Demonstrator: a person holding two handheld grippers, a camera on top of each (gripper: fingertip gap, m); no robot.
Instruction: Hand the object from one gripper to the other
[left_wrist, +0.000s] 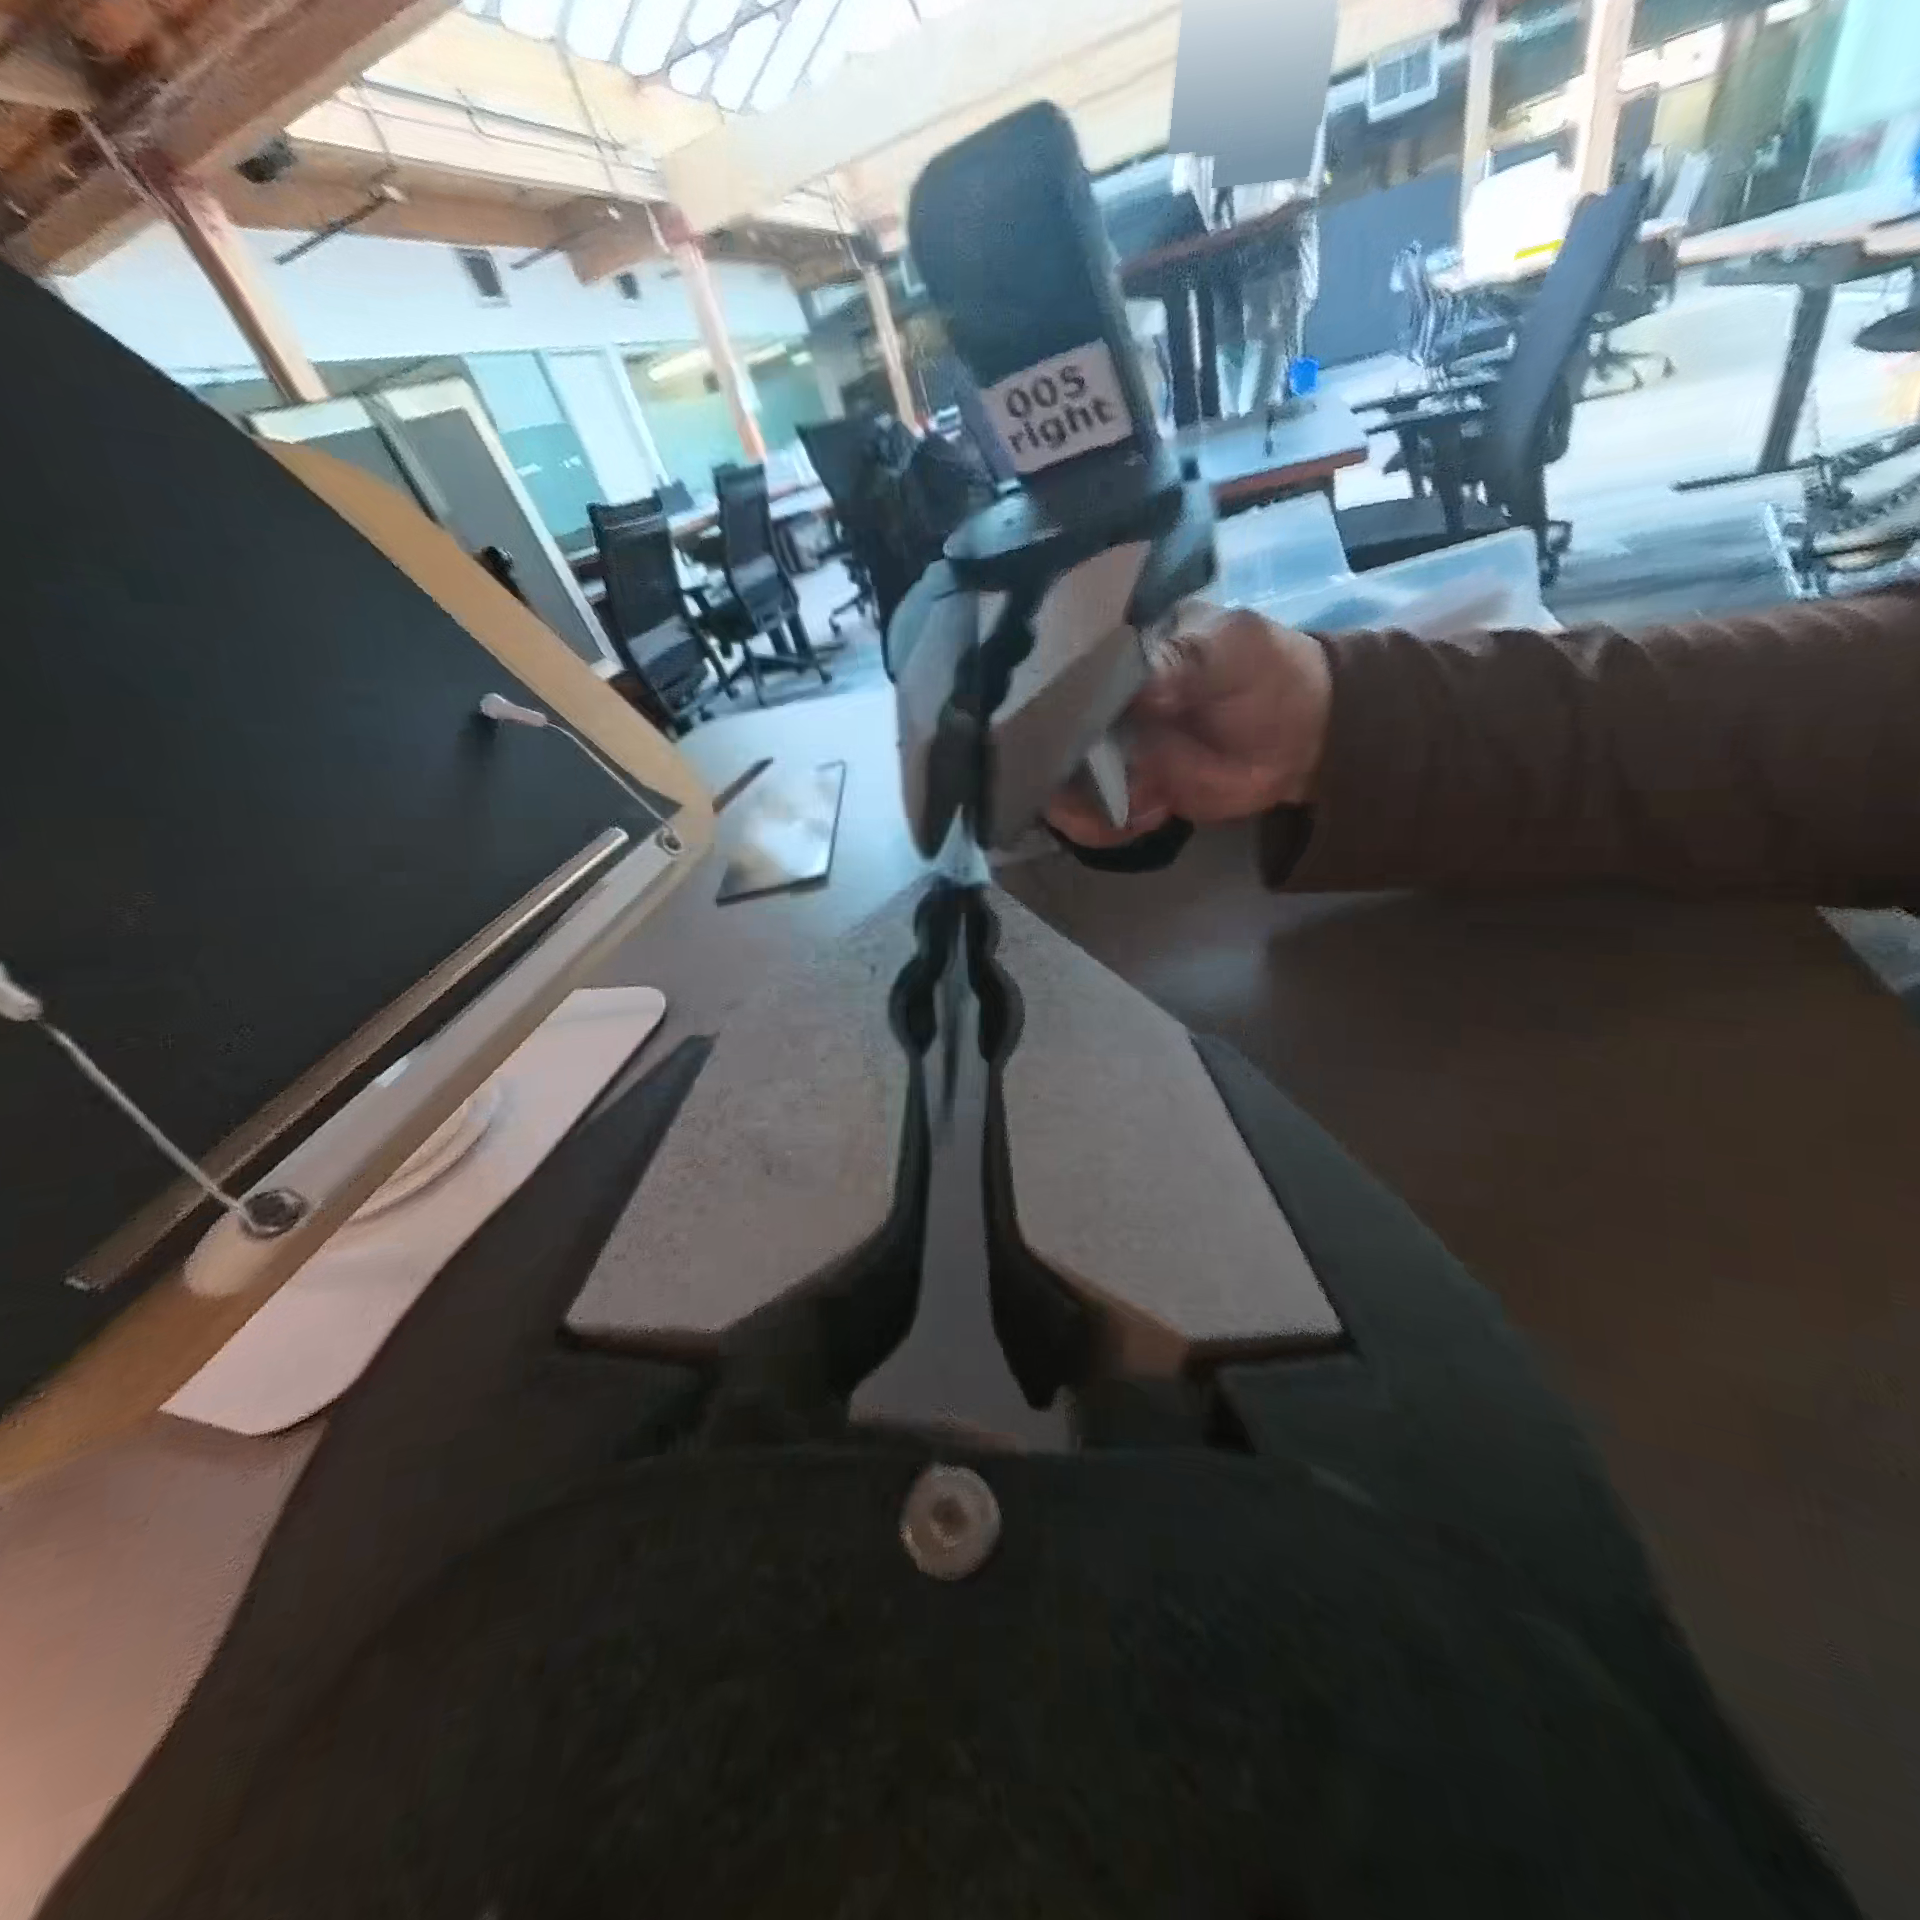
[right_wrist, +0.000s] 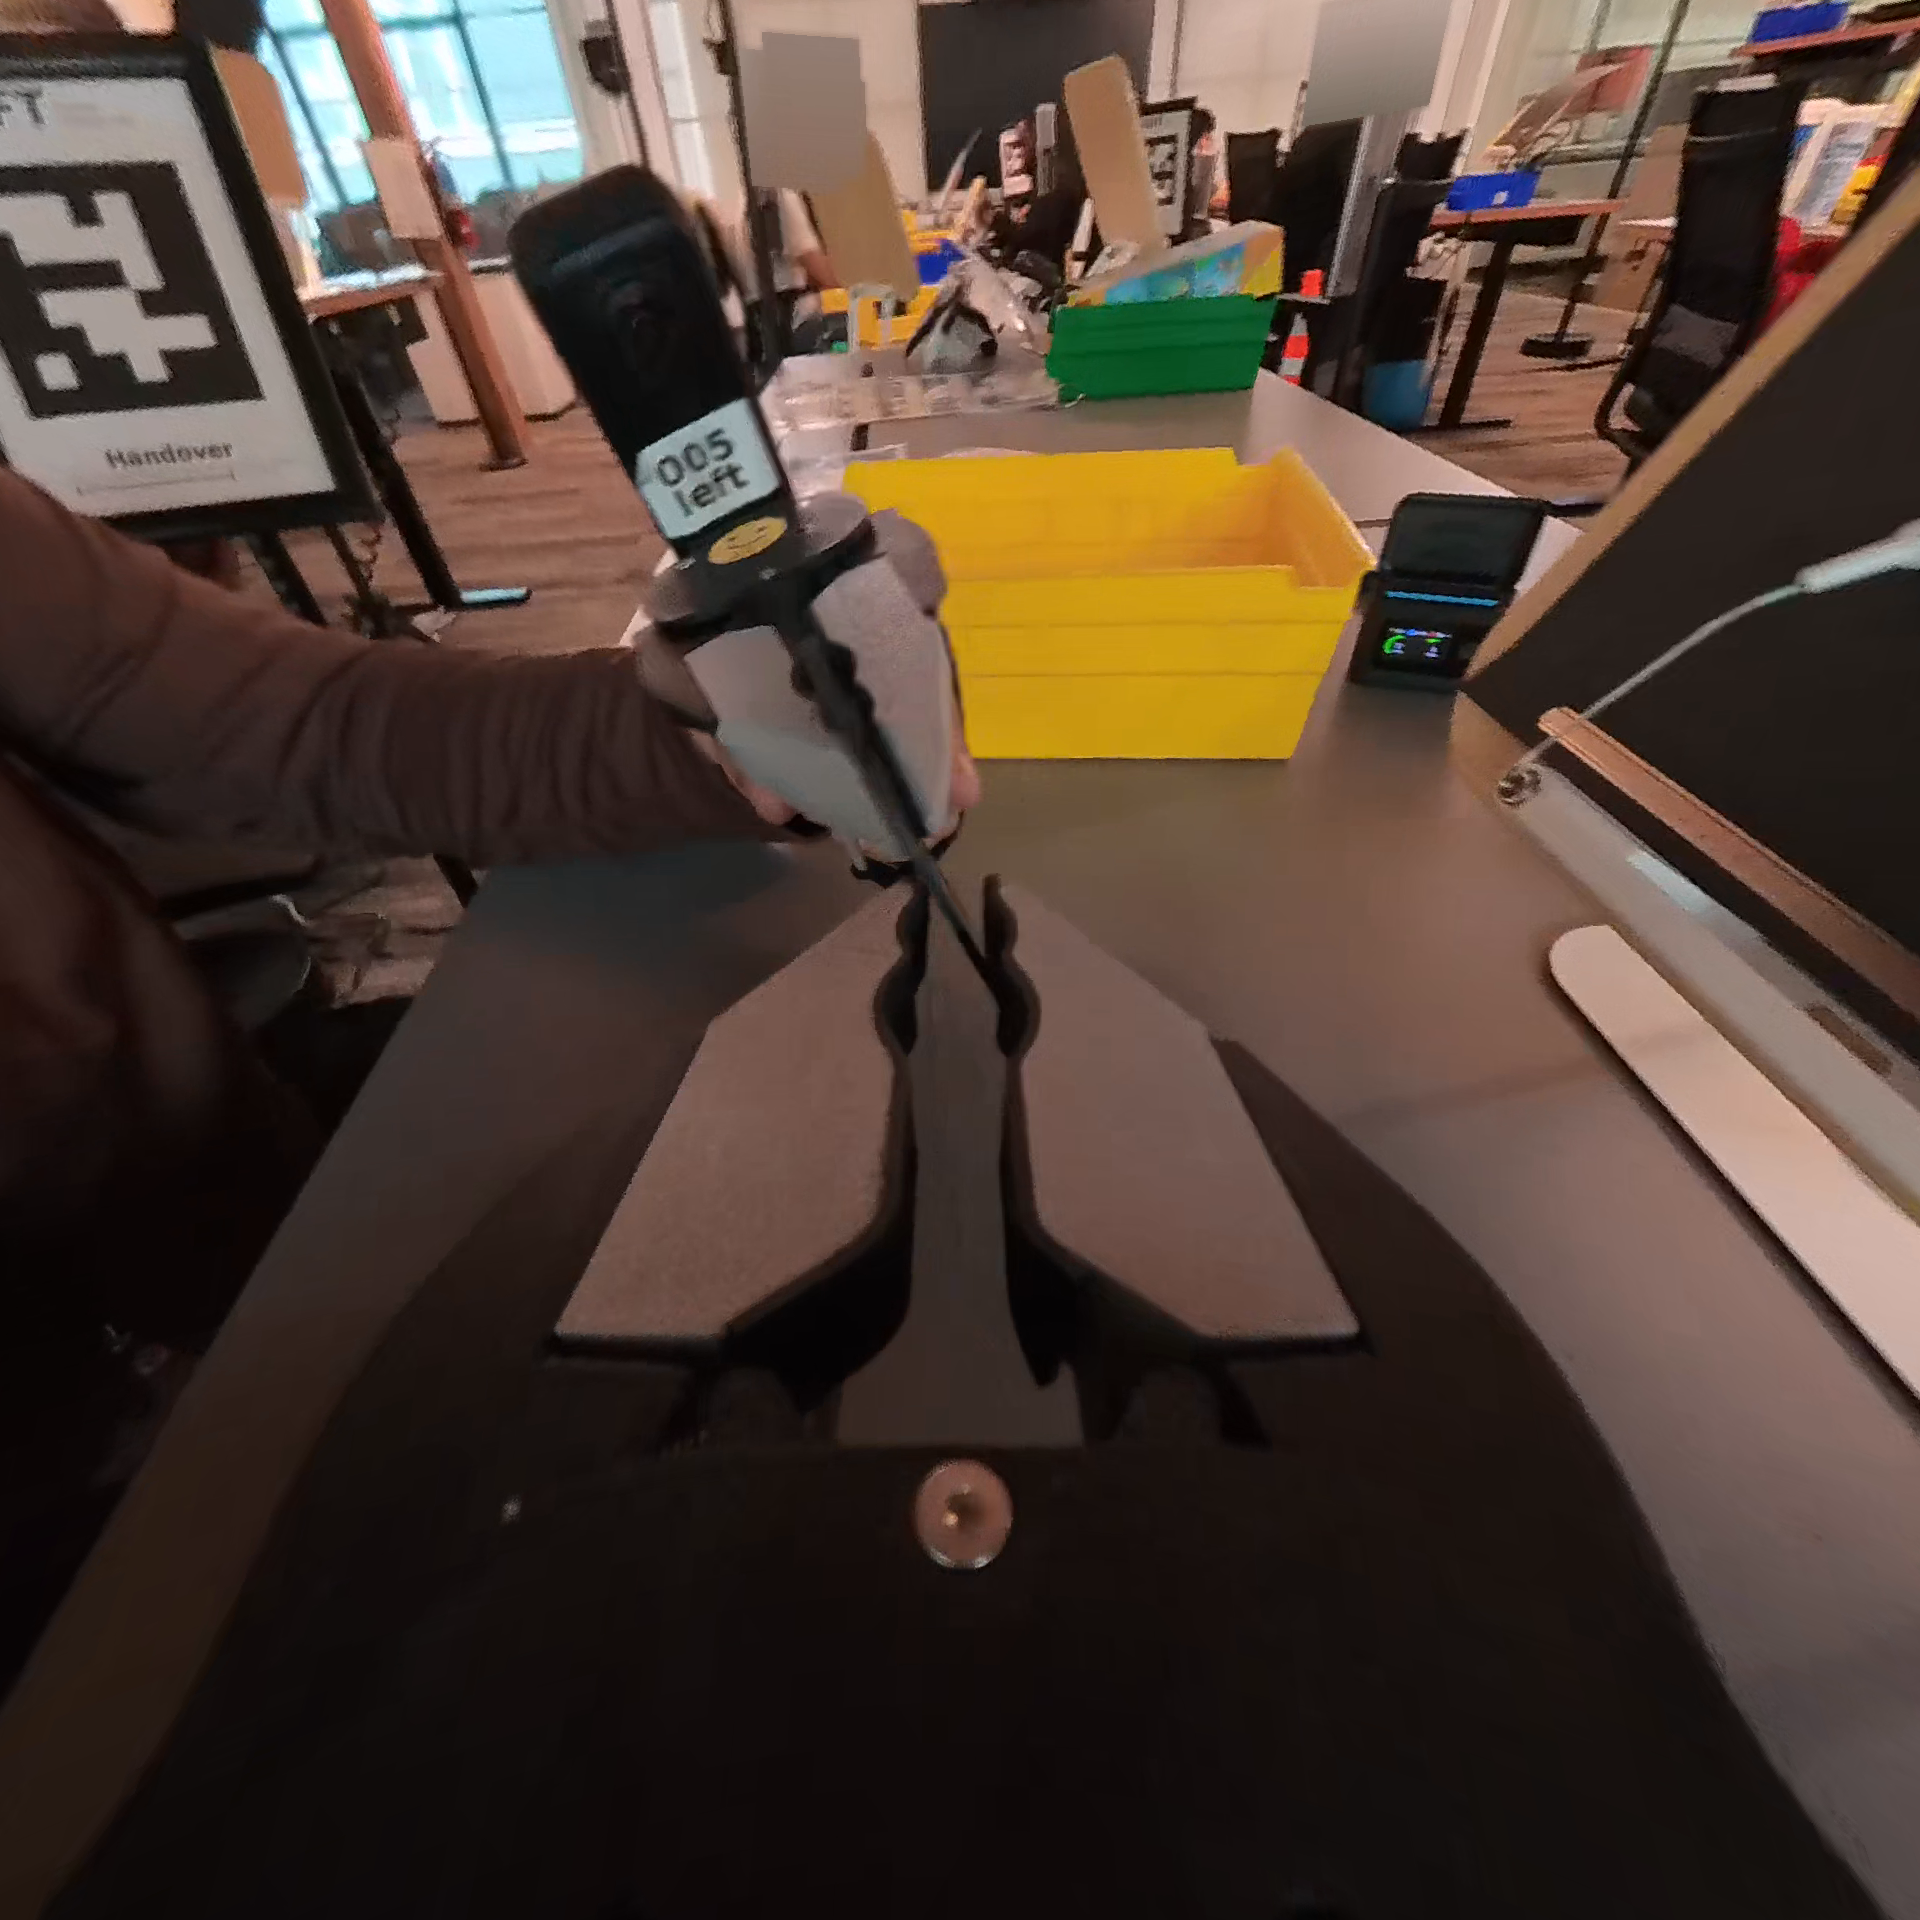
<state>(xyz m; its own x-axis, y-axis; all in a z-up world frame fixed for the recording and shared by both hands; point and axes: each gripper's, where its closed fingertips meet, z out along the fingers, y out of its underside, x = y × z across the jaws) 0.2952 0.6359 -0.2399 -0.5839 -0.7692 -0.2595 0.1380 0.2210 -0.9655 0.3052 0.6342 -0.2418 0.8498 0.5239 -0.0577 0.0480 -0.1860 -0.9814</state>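
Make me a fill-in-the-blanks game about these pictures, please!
1. The near bins behind the left gripper are coloured ___.
2. The far bin behind them is coloured ___.
3. The sleeve of the arm holding the right gripper is ___.
4. The tip of the thin black object pokes between the right gripper's two ___.

Missing words: yellow, green, brown, fingers.

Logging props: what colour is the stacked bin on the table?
Yellow bin; clearest in the right wrist view.
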